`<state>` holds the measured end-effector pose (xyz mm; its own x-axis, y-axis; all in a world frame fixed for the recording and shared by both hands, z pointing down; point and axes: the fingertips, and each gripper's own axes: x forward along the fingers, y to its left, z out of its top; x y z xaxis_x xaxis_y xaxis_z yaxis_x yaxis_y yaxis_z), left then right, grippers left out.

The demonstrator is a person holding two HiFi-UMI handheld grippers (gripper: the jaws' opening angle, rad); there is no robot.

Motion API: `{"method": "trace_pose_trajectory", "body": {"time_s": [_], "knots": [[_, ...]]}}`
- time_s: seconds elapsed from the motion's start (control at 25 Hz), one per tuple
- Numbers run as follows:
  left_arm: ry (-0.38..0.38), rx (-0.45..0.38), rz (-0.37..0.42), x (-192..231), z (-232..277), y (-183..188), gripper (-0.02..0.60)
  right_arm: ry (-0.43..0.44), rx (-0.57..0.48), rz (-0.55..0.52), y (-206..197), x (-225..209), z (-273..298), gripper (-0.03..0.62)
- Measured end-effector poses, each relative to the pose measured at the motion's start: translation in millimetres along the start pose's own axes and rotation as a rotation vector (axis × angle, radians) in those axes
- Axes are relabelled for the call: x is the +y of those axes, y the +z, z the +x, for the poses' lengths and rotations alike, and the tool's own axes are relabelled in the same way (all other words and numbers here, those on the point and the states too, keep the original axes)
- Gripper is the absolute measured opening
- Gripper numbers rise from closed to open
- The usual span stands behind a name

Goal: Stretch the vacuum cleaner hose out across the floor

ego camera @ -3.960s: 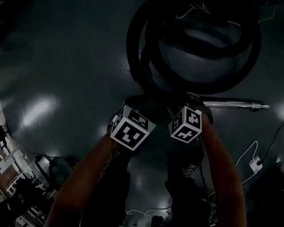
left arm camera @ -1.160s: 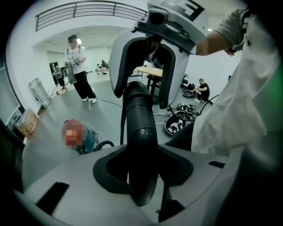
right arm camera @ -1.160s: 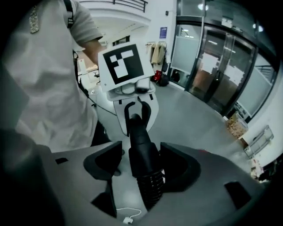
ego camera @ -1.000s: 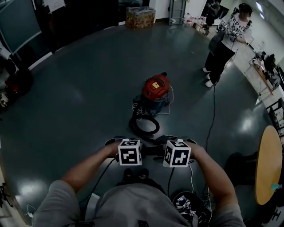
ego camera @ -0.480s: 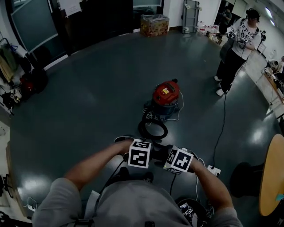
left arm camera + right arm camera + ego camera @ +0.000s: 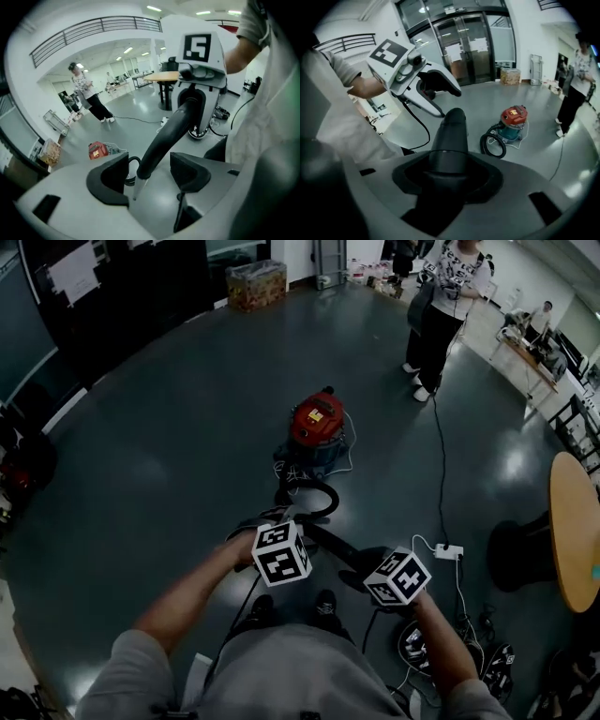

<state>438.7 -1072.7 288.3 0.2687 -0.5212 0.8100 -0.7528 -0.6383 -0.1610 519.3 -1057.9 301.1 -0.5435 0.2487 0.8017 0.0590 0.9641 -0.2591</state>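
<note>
Wide, glossy dark grey floor [image 6: 159, 465] under me, with the red vacuum cleaner [image 6: 316, 421] parked out in the middle. A person [image 6: 437, 306] stands beyond it, and a round wooden table [image 6: 568, 531] sits off at the right edge. The hose [image 6: 330, 540] lies in 1 loose loop just in front of the cleaner, then comes up off the floor toward my 2 grippers. My right gripper [image 6: 447, 166] is clamped tight on the hose's thick black end, which fills its jaws. My left gripper [image 6: 149, 164] is released: its jaws have just been opening, and the hose runs between them with a gap on both sides, touching neither pad. The grippers sit side by side along the same stretch of hose. A white power strip [image 6: 448, 551] lies on the floor just beyond the right one.
</note>
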Motion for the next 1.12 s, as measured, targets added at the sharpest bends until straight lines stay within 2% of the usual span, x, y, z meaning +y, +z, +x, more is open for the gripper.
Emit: {"method": "trace_pose_trajectory", "body": {"time_s": [0.08,0.16,0.24,0.36,0.48,0.64,0.88,0.96,1.12], "knots": [[0.006,-0.063,-0.085,16.7,-26.5,-27.1,0.267,-0.06,-0.042,0.105,5.3,3.7,-1.3,0.187],[-0.027,-0.098,-0.146,16.9,-40.4,-57.3,0.267,-0.117,-0.098,0.226,9.2,7.4,-2.2,0.187],[-0.087,-0.111,-0.165,0.5,-42.8,-81.2,0.267,-0.167,-0.169,0.348,12.3,11.2,-3.9,0.187],[-0.177,-0.121,-0.152,-44.7,-39.6,-97.1,0.267,-0.209,-0.278,0.507,16.4,20.7,-11.5,0.188],[-0.248,-0.158,-0.149,-95.1,-37.2,-90.1,0.267,-0.233,-0.377,0.627,17.0,34.9,-18.9,0.189],[-0.36,-0.247,-0.166,-168.6,-43.8,-65.4,0.265,-0.26,-0.479,0.76,9.2,62.7,-18.0,0.189],[-0.491,-0.336,-0.217,-241.7,-65.4,-48.0,0.265,-0.261,-0.594,0.87,-2.0,108.3,-4.5,0.189],[-0.524,-0.321,-0.199,-258.6,-70.2,-48.7,0.265,-0.254,-0.615,0.909,-2.1,117.7,-4.3,0.189],[-0.55,-0.263,-0.112,-289.7,-78.4,-68.1,0.265,-0.254,-0.644,1.003,6.0,140.1,5.5,0.189]]}}
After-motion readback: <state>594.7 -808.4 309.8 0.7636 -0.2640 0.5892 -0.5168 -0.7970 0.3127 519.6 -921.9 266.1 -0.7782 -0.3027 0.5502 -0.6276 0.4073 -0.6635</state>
